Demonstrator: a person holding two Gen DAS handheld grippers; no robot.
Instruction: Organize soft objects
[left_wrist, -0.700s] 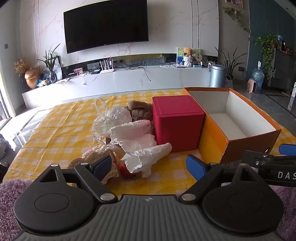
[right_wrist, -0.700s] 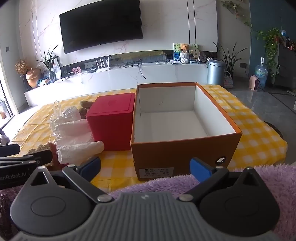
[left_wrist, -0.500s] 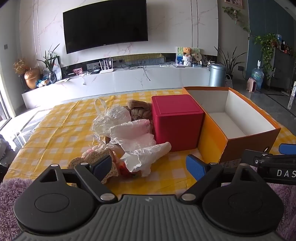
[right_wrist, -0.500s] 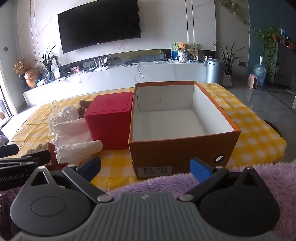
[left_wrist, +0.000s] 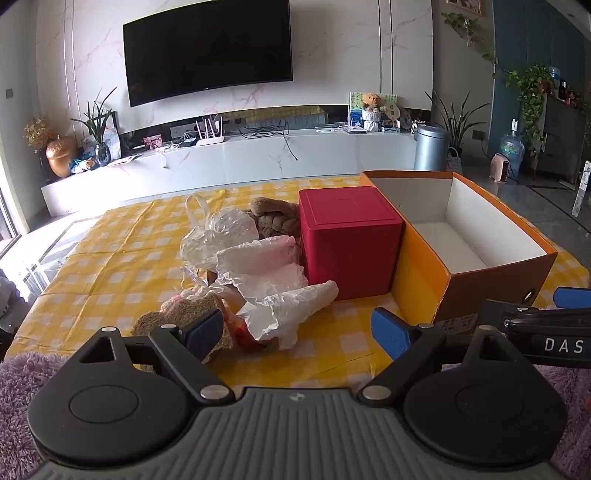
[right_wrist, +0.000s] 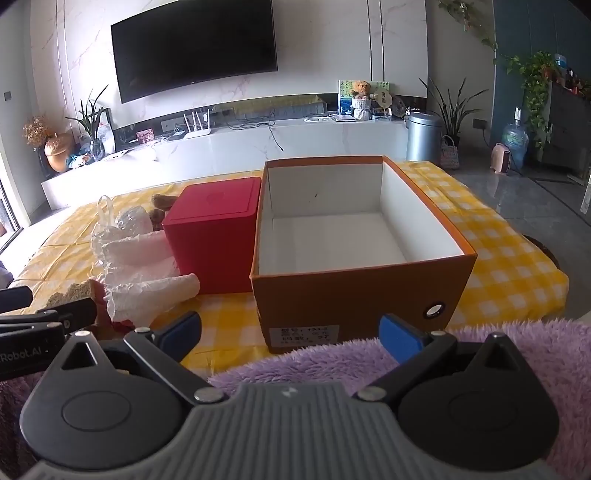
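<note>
A pile of soft things lies on the yellow checked tablecloth (left_wrist: 110, 258): crumpled white and pink plastic bags (left_wrist: 266, 273), a clear bag (left_wrist: 221, 236), a brown plush toy (left_wrist: 275, 218) and a tan and pink knitted piece (left_wrist: 184, 314). An open, empty orange cardboard box (right_wrist: 354, 236) stands right of a red box (left_wrist: 347, 240). My left gripper (left_wrist: 299, 332) is open just in front of the pile. My right gripper (right_wrist: 291, 332) is open in front of the orange box, above a purple fluffy cloth (right_wrist: 332, 362).
A white TV console (left_wrist: 240, 162) and a wall TV (left_wrist: 208, 48) stand beyond the table. A metal bin (left_wrist: 430, 147) and plants are at the right. The table's right edge (right_wrist: 554, 280) drops to the floor.
Both grippers have edged slightly forward toward the table. Their fingers keep the same spread, and nothing on the table has moved.
</note>
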